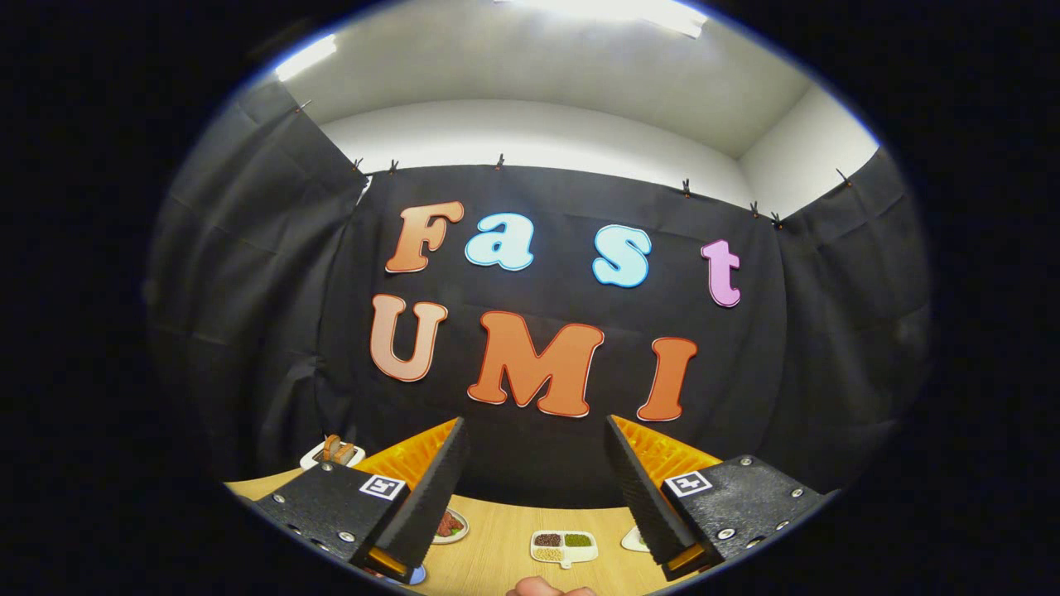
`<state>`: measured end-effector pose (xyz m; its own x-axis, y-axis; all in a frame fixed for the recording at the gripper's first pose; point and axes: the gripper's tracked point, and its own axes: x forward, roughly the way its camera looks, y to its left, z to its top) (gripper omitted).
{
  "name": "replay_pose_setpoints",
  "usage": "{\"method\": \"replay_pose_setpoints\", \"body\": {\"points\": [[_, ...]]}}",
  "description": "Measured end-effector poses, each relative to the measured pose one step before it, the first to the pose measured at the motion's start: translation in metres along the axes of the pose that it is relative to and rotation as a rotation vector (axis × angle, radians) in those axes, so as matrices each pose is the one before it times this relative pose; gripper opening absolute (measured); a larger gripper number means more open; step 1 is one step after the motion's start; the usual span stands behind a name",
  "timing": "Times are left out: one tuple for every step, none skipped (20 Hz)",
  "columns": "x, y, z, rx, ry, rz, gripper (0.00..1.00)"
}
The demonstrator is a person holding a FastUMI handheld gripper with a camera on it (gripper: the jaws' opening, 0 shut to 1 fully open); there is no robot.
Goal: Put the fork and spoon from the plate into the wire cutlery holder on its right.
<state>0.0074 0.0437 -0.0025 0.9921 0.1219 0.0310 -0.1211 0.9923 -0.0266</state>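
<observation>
Because the gripper (534,497) is tilted up toward the booth's cloth wall, the gripper view takes in little of the wooden worktop (497,555), and its fingers stand wide apart with nothing between them. This reads as a raised, ready pose before any reach. Taking the divided dish (564,546) of small heaps as landmark: it lies between and just beyond the fingers; a small plate of reddish food (451,526) sits to its left, touching the left finger's outline; a white piece (634,540) peeks out on its right. A white tray with a brown object (332,452) stands farther left. I cannot make out the fork, spoon or wire holder here.
</observation>
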Motion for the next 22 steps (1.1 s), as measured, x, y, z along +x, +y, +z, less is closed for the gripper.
{"method": "replay_pose_setpoints", "body": {"points": [[0.00332,0.00345,-0.00577,0.00487,0.01225,0.00727,0.98],[0.00283,0.00596,-0.00392,0.00492,0.01141,0.01364,0.98],[0.00361,0.00620,-0.00389,0.00453,0.01055,0.01311,0.98],[0.00210,0.00453,-0.00301,0.00424,0.00761,0.01404,0.98],[0.00411,0.00613,-0.00447,0.00330,0.01184,0.01092,0.98],[0.00369,0.00994,-0.00697,0.00366,0.01456,0.01828,0.98],[0.00432,0.00998,-0.00637,0.00446,0.01278,0.01831,0.98],[0.00417,0.00941,-0.00819,0.00357,0.02110,0.02256,0.98],[0.00363,0.01098,-0.00791,0.00393,0.02027,0.02501,0.98],[0.00323,0.01012,-0.00872,0.00158,0.02704,0.02039,0.98],[0.00540,0.01044,-0.01065,0.00316,0.02788,0.02195,0.98],[0.00423,0.01152,-0.01086,0.00424,0.03728,0.02178,0.98],[0.00440,0.01208,-0.01397,0.00693,0.04296,0.03050,0.98],[0.00484,0.01282,-0.01443,0.00604,0.04943,0.02494,0.98],[0.00538,0.01010,-0.01628,0.00910,0.05367,0.02420,0.98],[0.00588,0.00985,-0.01712,0.01134,0.06107,0.02093,0.98],[0.00654,0.01067,-0.01899,0.01525,0.06947,0.02638,0.98],[0.00765,0.00957,-0.01949,0.01773,0.07661,0.02403,0.98],[0.00704,0.01027,-0.01900,0.02443,0.08736,0.02913,0.98],[0.00765,0.00672,-0.01628,0.02350,0.07048,0.01855,0.98],[0.00492,0.00309,-0.01440,0.02199,0.06386,0.00975,0.98],[0.00861,0.00228,-0.01367,0.01640,0.05673,0.00031,0.98]]}}
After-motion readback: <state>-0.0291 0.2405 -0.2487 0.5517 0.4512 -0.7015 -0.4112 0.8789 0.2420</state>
